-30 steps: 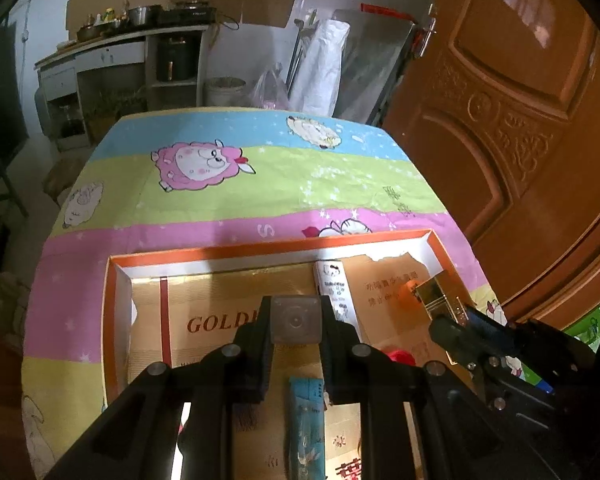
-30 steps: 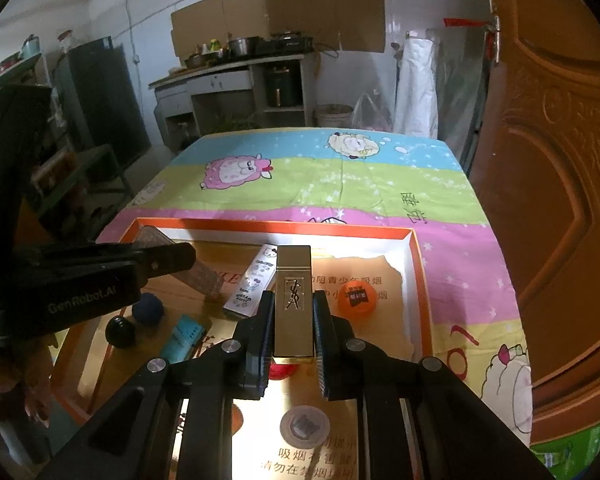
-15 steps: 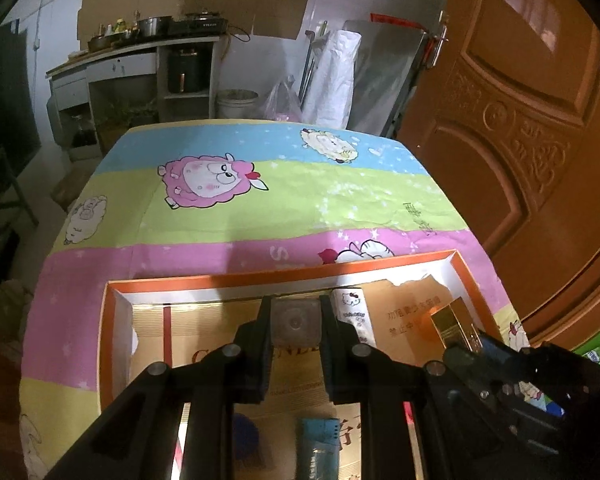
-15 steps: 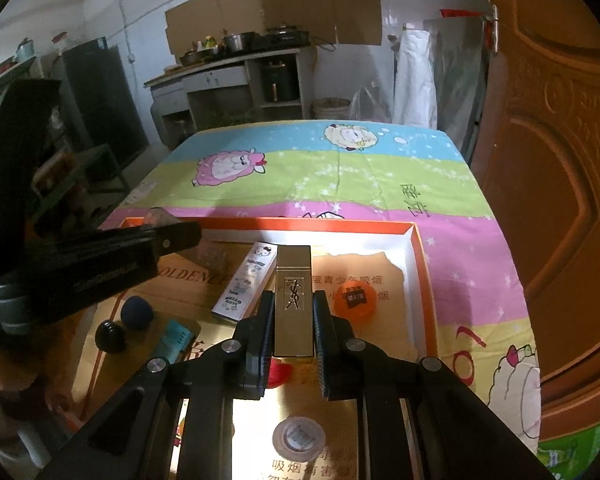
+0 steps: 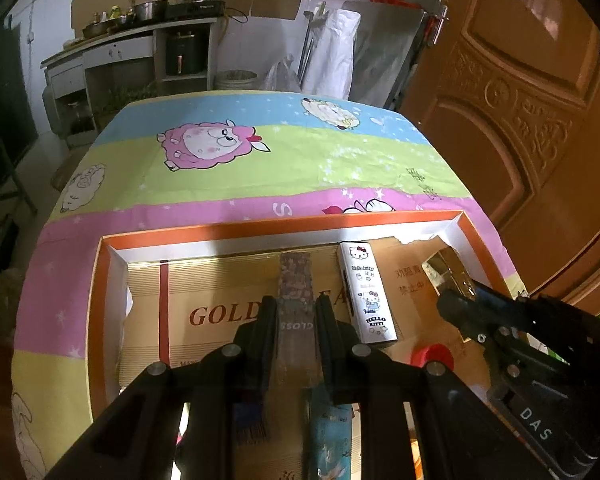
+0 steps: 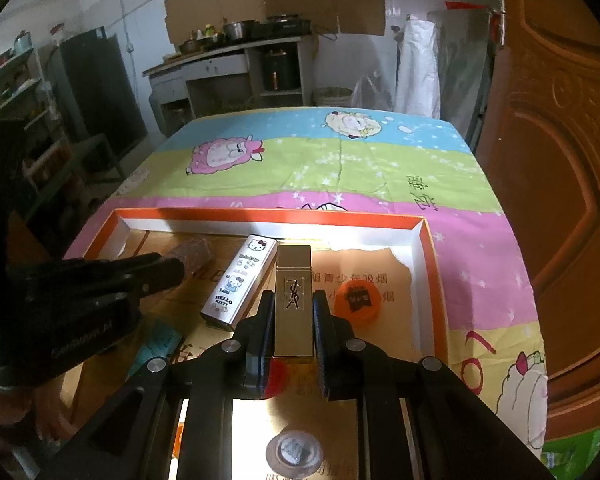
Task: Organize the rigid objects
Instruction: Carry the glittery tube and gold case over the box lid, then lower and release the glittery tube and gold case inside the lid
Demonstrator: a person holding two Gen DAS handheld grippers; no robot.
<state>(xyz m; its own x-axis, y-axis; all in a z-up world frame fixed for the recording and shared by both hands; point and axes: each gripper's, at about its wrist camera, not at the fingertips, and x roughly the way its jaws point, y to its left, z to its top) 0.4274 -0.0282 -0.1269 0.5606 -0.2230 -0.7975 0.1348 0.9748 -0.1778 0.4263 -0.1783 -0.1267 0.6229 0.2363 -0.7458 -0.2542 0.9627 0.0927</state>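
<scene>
My left gripper (image 5: 296, 306) is shut on a clear glittery lip-gloss tube (image 5: 295, 276) that points forward over the orange-rimmed tray (image 5: 280, 224). To its right lies a white Hello Kitty box (image 5: 366, 292) on the tray floor. My right gripper (image 6: 293, 304) is shut on a gold lipstick case (image 6: 293, 292), held above the tray between the Hello Kitty box (image 6: 240, 280) and an orange round cap (image 6: 359, 300). The left gripper (image 6: 172, 270) with its gloss tube (image 6: 192, 252) shows at the left of the right wrist view. The right gripper (image 5: 452, 304) shows at the right of the left wrist view.
A red cap (image 5: 432, 354), a teal tube (image 5: 332, 432) and a clear round lid (image 6: 294, 450) lie near the tray's front. The tray sits on a table with a striped cartoon cloth (image 6: 340, 160). A brown door (image 6: 560, 160) stands close on the right.
The gloss tube in my left gripper now shows its full length instead of its end face. My right gripper with the gold case has sunk a little toward the tray.
</scene>
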